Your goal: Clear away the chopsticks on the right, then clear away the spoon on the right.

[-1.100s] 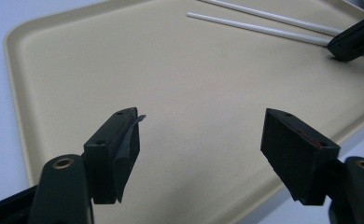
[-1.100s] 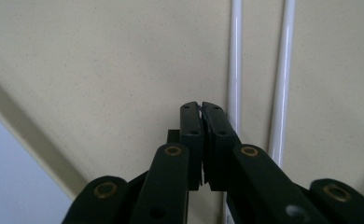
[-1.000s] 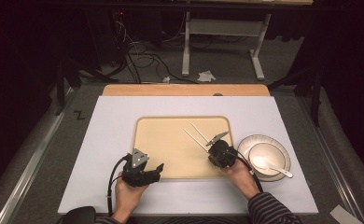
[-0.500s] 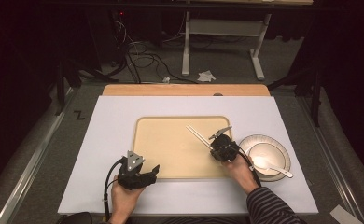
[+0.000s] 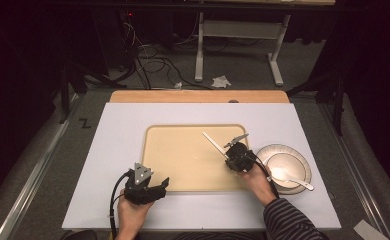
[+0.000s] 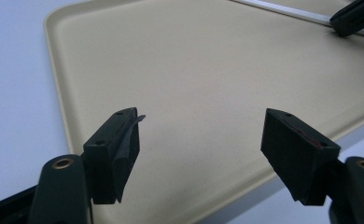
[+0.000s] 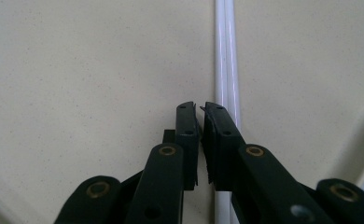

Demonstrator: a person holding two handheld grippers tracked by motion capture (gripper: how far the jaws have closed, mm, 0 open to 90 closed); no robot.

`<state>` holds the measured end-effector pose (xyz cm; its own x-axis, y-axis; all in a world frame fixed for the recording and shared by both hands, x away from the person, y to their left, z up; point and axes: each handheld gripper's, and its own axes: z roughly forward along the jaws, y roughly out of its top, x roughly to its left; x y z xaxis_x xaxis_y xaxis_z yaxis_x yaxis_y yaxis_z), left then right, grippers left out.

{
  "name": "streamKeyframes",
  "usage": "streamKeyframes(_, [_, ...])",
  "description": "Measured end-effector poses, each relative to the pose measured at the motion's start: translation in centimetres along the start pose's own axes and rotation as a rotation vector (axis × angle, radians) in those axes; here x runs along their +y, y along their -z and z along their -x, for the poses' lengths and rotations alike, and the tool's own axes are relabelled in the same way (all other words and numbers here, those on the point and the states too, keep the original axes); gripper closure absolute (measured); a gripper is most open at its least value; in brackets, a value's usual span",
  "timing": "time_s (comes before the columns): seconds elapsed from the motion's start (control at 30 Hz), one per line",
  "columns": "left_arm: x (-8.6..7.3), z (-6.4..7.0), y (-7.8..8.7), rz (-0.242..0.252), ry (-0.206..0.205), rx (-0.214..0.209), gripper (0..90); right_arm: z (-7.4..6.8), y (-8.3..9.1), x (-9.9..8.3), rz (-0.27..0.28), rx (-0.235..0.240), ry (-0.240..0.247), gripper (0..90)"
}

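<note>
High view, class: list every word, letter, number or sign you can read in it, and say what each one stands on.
"Z": a dark mark on the grey floor, left of the white table top.
No print shows on the tray, the plate, the white chopsticks or either gripper.

- Left gripper (image 5: 155,186), held low in the left hand (image 5: 130,212), fingers (image 6: 117,149) spread wide.
- Right gripper (image 5: 231,151), forearm angled inward, fingers (image 7: 189,135) nearly pressed together.
</note>
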<state>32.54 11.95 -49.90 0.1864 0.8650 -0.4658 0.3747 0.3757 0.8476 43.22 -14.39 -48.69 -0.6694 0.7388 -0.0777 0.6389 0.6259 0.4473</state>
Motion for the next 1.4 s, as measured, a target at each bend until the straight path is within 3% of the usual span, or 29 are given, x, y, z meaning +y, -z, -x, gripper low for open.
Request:
streamKeyframes(0.63, [-0.1, -0.1, 0.4, 0.000, -0.011, 0.010, 28.3, 0.2, -0.1, 0.3, -0.003, -0.008, -0.003, 78.4])
streamKeyframes(0.8, [-0.1, 0.0, 0.3, 0.001, -0.006, 0.010, 28.2, 0.0, 0.1, 0.3, 0.010, 0.002, 0.004, 69.8])
streamKeyframes(1.07, [0.0, 0.0, 0.1, -0.006, 0.001, -0.002, 28.2, 0.1, 0.5, 0.2, 0.028, 0.015, -0.001, 63.4])
streamKeyframes(1.23, [-0.1, 0.2, -0.2, -0.027, -0.015, -0.017, 28.2, 0.2, 1.4, 0.0, 0.066, 0.036, 0.005, 57.3])
streamKeyframes(1.4, [-0.2, 0.6, -0.6, -0.037, -0.017, -0.042, 28.3, 0.6, 3.4, -0.6, 0.148, 0.046, 0.002, 55.6])
